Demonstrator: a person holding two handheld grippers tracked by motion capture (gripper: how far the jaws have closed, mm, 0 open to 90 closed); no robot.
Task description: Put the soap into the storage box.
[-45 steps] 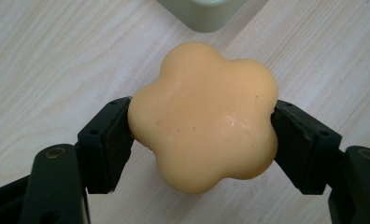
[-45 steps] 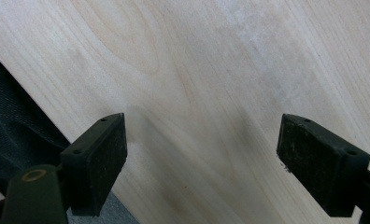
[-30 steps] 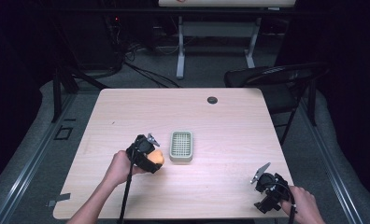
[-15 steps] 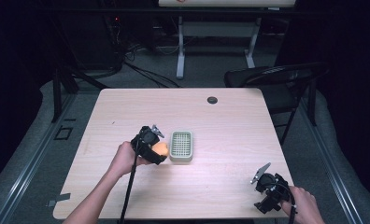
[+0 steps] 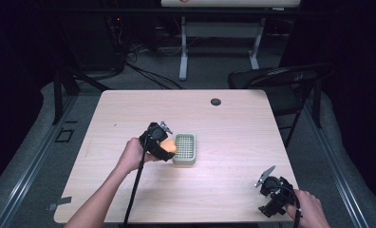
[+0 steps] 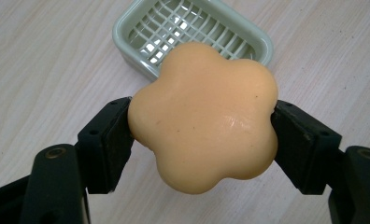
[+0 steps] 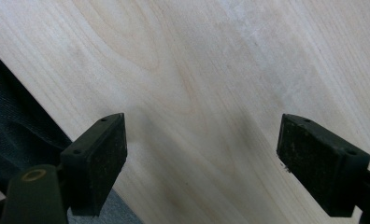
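Soap [image 6: 202, 116], orange and flower-shaped, sits clamped between the pads of my left gripper [image 6: 202, 126], one pad on each flank. In the high view that gripper [image 5: 163, 142] is at centre frame, just left of the pale green soap dish [image 5: 185, 148], which stands on the wooden table [image 5: 233, 123]. In the left gripper view the dish [image 6: 248, 32] lies beyond the soap, toward the upper middle of the frame, its slotted grid bare.

I judge the step in hand is carrying the soap over the dish. To do it well I want the soap centred above the grid, flat face down, then lowered until it rests before I part the pads; the rounded lobes look slippery, so no twisting.

My right gripper [image 5: 274, 194] waits at lower right of the high view, jaws wide apart over bare wood near the table edge.
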